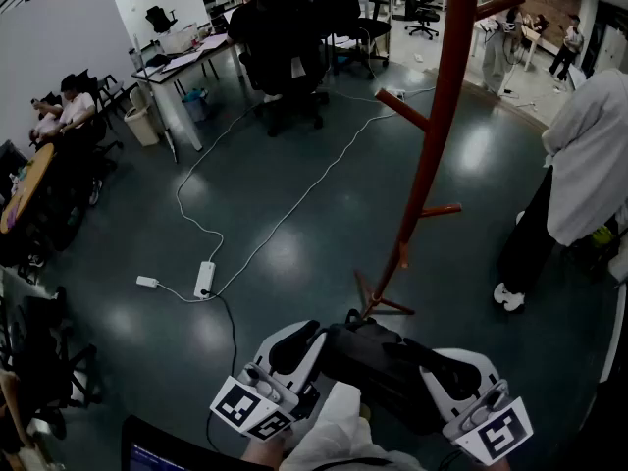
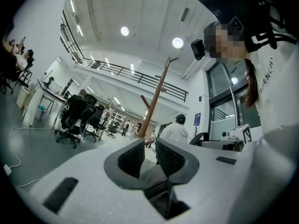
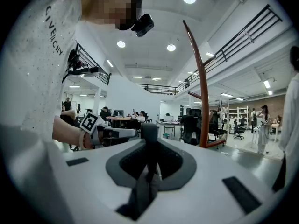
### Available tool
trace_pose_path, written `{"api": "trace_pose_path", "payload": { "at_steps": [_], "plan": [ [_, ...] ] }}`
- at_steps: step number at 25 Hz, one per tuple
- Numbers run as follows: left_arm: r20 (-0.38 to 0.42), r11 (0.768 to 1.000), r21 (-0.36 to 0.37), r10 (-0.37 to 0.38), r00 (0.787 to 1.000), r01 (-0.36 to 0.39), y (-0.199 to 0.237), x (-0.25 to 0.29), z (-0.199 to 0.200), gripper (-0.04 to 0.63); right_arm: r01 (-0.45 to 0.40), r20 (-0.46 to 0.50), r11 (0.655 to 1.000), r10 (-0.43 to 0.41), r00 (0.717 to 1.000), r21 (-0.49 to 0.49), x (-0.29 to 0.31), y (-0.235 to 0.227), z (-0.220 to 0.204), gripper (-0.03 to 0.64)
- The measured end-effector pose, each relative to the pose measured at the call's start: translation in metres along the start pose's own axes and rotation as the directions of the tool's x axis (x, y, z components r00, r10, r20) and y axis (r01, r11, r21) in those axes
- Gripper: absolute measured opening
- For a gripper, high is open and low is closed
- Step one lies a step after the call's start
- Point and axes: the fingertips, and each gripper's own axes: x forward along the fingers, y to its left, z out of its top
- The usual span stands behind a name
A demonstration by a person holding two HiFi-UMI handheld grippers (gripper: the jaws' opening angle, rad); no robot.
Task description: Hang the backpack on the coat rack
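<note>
A black backpack point(image 1: 381, 361) hangs low in front of me in the head view, held between my two grippers. My left gripper point(image 1: 306, 351) grips its left side and my right gripper point(image 1: 444, 373) its right side. In the left gripper view the left gripper point(image 2: 149, 147) is shut on a grey piece of the backpack point(image 2: 152, 174). In the right gripper view the right gripper point(image 3: 149, 141) is shut on a black strap point(image 3: 148, 160). The red coat rack point(image 1: 432, 135) stands just beyond the backpack, with upward-slanting pegs point(image 1: 402, 109). It also rises ahead as the coat rack point(image 2: 156, 97) and the coat rack point(image 3: 202, 87).
A person in a white top point(image 1: 589, 155) stands right of the rack. A power strip point(image 1: 204, 279) and cables lie on the floor to the left. Desks point(image 1: 182, 67), black office chairs point(image 1: 289, 47) and seated people are farther back. A dark laptop edge point(image 1: 167, 451) shows at bottom left.
</note>
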Motion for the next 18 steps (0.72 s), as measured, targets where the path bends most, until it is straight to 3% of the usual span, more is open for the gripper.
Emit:
{"api": "trace_pose_path", "payload": {
  "at_steps": [8,18],
  "plan": [
    [-0.043,0.999,0.019,-0.047,0.998,0.048,0.03,0.07,-0.014,0.078,-0.036,-0.003,0.999,0.036,0.999,0.0,0.058,-0.049,-0.018,0.043],
    [-0.034,0.999,-0.008,-0.033,0.999,0.033,0.054,0.123,-0.046,0.08,-0.012,-0.014,1.0,0.012,1.0,0.027,0.087,-0.116,-0.056,0.043]
  ]
}}
